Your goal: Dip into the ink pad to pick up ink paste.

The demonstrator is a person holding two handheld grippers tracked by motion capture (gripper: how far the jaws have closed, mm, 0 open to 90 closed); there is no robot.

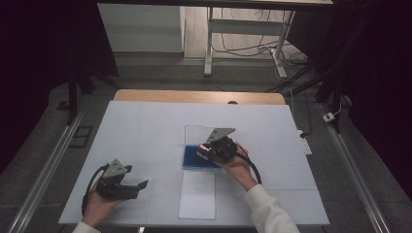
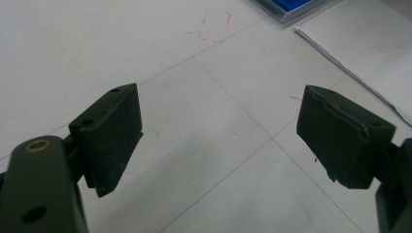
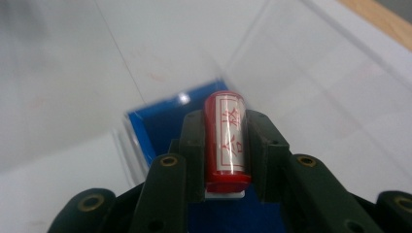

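A red cylindrical stamp (image 3: 226, 138) with a white label bearing red characters sits clamped between the two jaws of my right gripper (image 3: 226, 121), which is shut on it. In the high view that right gripper (image 1: 208, 151) hovers over a blue ink pad (image 1: 194, 158) in a clear open case, the stamp (image 1: 203, 149) pointing left. The blue pad (image 3: 160, 124) lies just beyond the stamp. My left gripper (image 1: 141, 187) rests low at the table's front left, its jaws spread wide with nothing between them (image 2: 218, 141).
A white sheet of paper (image 1: 197, 195) lies in front of the ink pad, its edge (image 2: 354, 53) at the upper right of the left gripper view. The white table cover (image 1: 145, 131) has faint seams and small red marks (image 2: 214, 29). The clear lid (image 1: 197, 133) stands behind the pad.
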